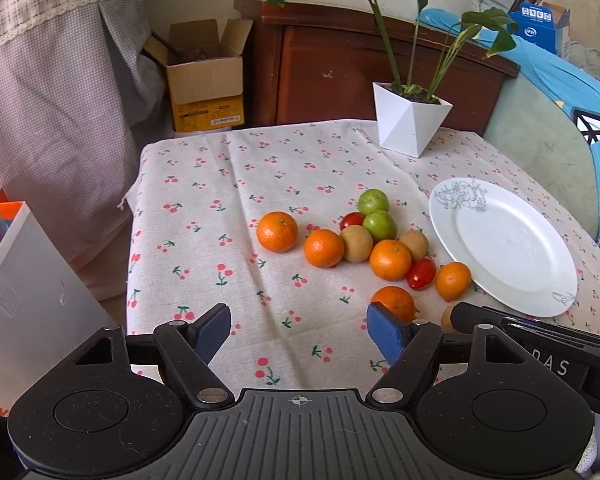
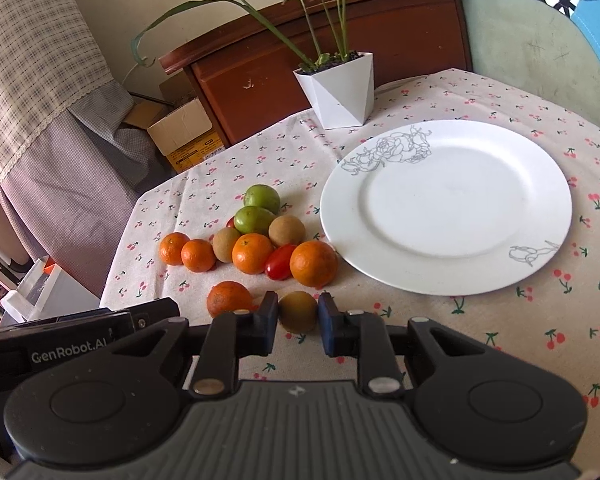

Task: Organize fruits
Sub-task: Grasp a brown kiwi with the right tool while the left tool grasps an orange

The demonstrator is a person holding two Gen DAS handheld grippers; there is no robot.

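Note:
My right gripper (image 2: 299,322) is shut on a small brown fruit (image 2: 298,309) that rests on the cherry-print cloth, just in front of the fruit pile. The pile holds several oranges (image 2: 313,263), two green fruits (image 2: 254,219), two more brown fruits (image 2: 287,231) and red tomatoes (image 2: 281,262). A white plate (image 2: 446,204) with nothing on it lies to the right of the pile. My left gripper (image 1: 298,320) is open over bare cloth. An orange (image 1: 394,302) sits just beyond its right finger. The held brown fruit (image 1: 446,320) peeks out behind the right gripper's body.
A white faceted plant pot (image 1: 412,122) stands at the table's far side. A translucent plastic bin (image 1: 28,280) sits off the table's left edge. Behind are a cardboard box (image 1: 206,76) and a wooden cabinet (image 1: 324,72). A cushioned seat borders the right.

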